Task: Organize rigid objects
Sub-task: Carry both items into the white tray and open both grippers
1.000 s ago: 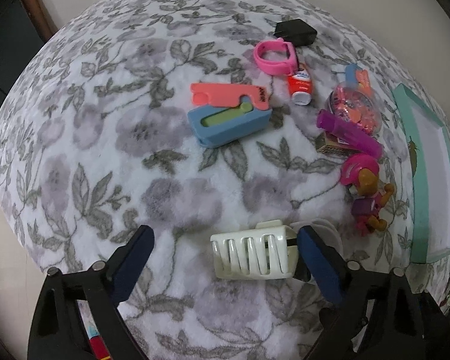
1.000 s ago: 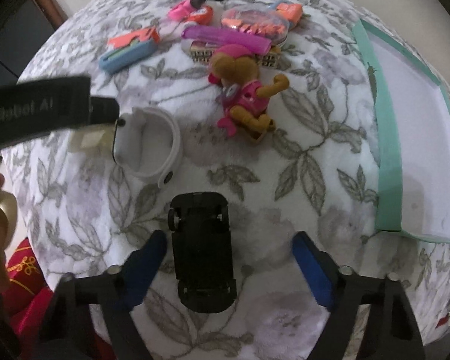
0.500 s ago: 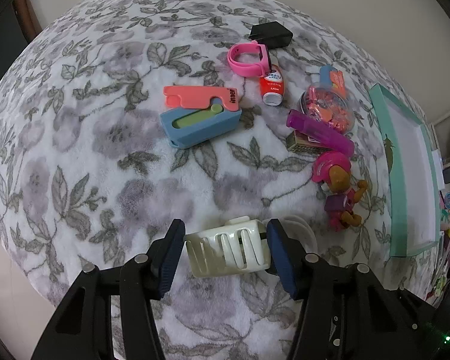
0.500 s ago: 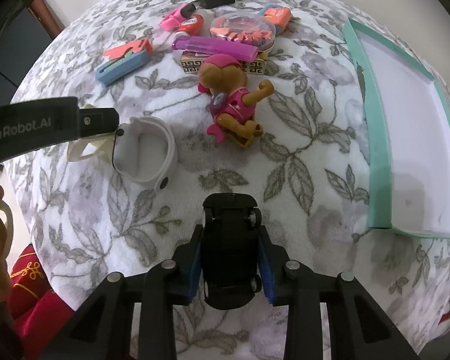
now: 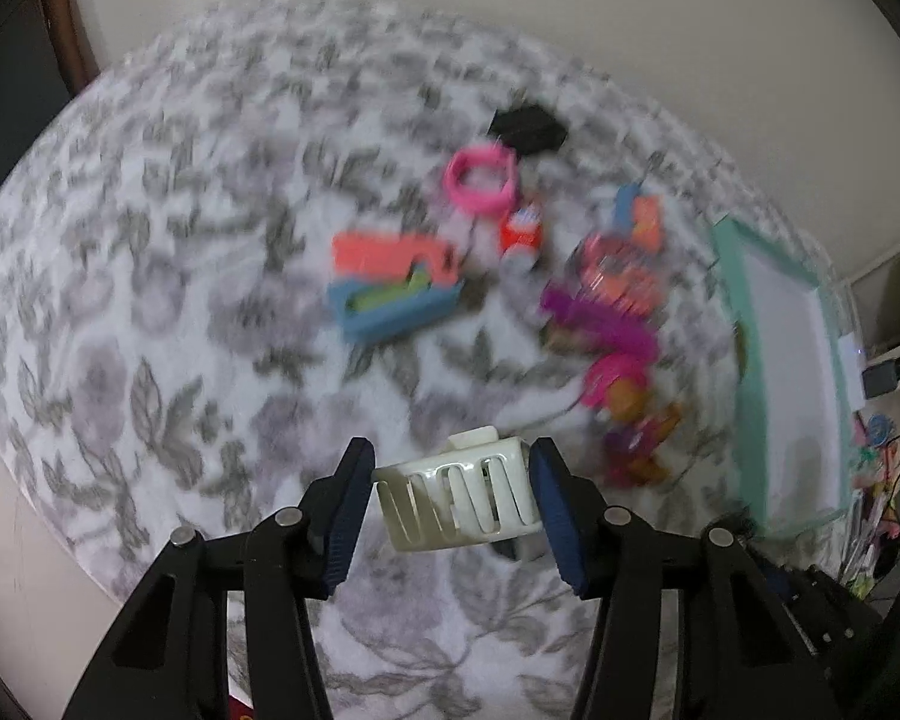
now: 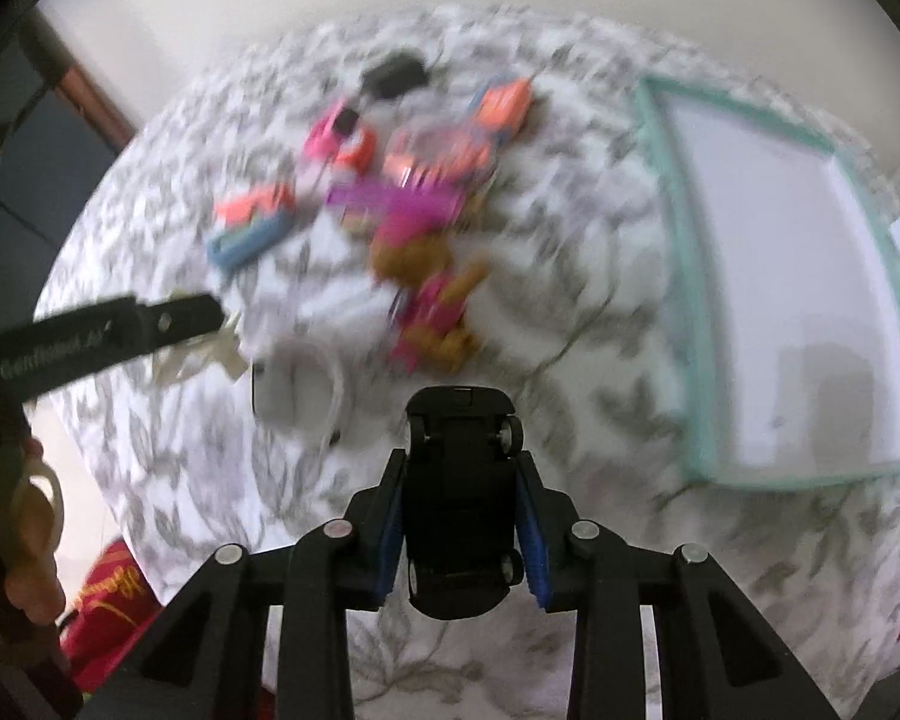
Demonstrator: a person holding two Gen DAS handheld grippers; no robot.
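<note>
Blue-padded fingers of the left gripper [image 5: 450, 504] were pressed against both ends of a cream slotted holder [image 5: 459, 501], pinching it above the floral blanket [image 5: 150, 300]. In the right wrist view the right gripper [image 6: 463, 531] clamped a black toy car [image 6: 459, 480] by its sides, underside and wheels facing the camera, nose pointing away. Both views were blurred. Beyond the holder lay a blue and coral case [image 5: 393, 285], a pink band [image 5: 480, 180], a small red bottle [image 5: 521, 234], a black block [image 5: 528, 126], a purple tube [image 5: 600, 321] and a pink toy figure [image 5: 624, 414], clustered near one another on the blanket. A teal-rimmed tray [image 6: 669, 252] with a white floor sat to the right of them, well apart from the car. A white ring-shaped object [image 6: 297, 387] lay on the blanket just left of the car, near the left gripper's black arm [image 6: 108, 339]
</note>
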